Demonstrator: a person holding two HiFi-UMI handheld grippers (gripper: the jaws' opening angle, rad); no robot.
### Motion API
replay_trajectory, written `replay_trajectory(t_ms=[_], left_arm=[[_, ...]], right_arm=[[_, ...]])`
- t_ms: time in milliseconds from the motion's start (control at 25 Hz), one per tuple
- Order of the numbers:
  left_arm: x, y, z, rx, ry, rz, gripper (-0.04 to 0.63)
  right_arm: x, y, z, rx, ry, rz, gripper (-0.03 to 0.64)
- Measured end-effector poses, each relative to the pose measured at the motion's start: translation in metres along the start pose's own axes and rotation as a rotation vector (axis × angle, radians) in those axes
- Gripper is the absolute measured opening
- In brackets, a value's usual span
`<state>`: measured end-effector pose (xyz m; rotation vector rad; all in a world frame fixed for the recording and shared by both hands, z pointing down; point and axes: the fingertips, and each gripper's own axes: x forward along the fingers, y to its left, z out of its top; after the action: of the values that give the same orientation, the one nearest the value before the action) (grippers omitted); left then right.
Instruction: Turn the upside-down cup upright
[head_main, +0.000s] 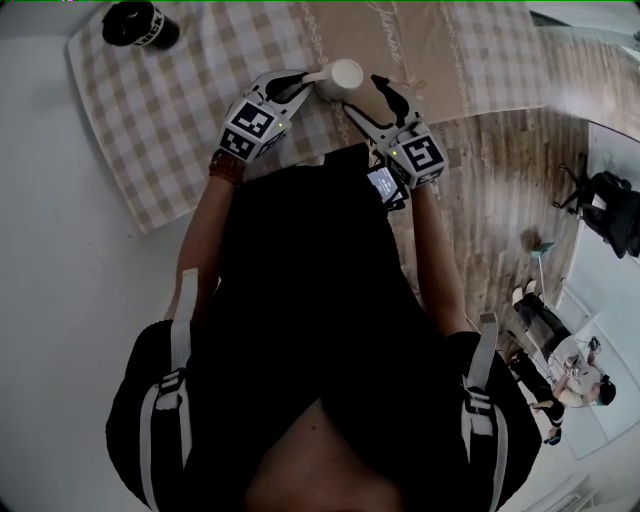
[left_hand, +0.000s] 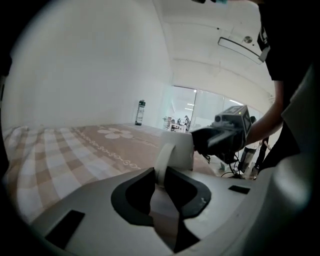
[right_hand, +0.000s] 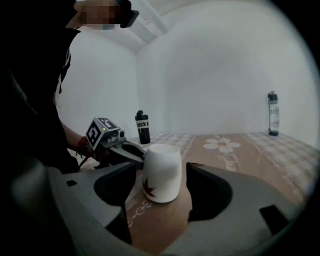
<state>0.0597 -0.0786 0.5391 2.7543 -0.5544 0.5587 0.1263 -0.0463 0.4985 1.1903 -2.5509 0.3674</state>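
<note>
- White cup (head_main: 340, 78) with a leaf mark stands on the checked tablecloth (head_main: 170, 110), at 12 o'clock from the person; which end is up is unclear.
- Left gripper (head_main: 308, 84), at the cup's 9 o'clock, is clenched on the handle (left_hand: 162, 160).
- Right gripper (head_main: 365, 100), at 4 o'clock, is released; its jaws flank the cup without pressing it.
- Black bottle (head_main: 140, 24) at 10 o'clock, well apart.
</note>
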Motion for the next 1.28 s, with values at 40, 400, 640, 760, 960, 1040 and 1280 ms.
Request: replay_trajectory(t_ms=[40, 400, 640, 760, 960, 1040, 1280], left_arm=[[0.000, 0.001, 0.001, -0.013, -0.005, -0.003, 0.074], [-0.001, -0.007, 0.001, -0.011, 0.023, -0.060, 0.078], [-0.006, -0.009, 0.002, 0.057, 0.031, -0.040, 0.078], [-0.010, -0.010, 0.003, 0.088, 0.035, -0.035, 0.078], [-0.022, -0.010, 0.016, 0.125, -0.014, -0.004, 0.077], [-0.028, -0.012, 0.027, 0.137, -0.064, 0.018, 0.077], [-0.054, -0.015, 0.056, 0.112, -0.277, -0.010, 0.077]], right_arm=[[0.008, 0.003, -0.008, 0.024, 0.013, 0.028, 0.342], [0.049, 0.006, -0.031, -0.016, 0.109, 0.083, 0.387], [0.055, 0.006, -0.032, -0.030, 0.144, 0.041, 0.377], [0.055, 0.009, -0.027, -0.079, 0.152, 0.005, 0.377], [0.048, 0.014, -0.001, -0.276, 0.137, -0.062, 0.376], [0.043, 0.016, 0.015, -0.357, 0.117, -0.089, 0.376], [0.024, 0.038, 0.062, -0.579, 0.027, -0.133, 0.370]])
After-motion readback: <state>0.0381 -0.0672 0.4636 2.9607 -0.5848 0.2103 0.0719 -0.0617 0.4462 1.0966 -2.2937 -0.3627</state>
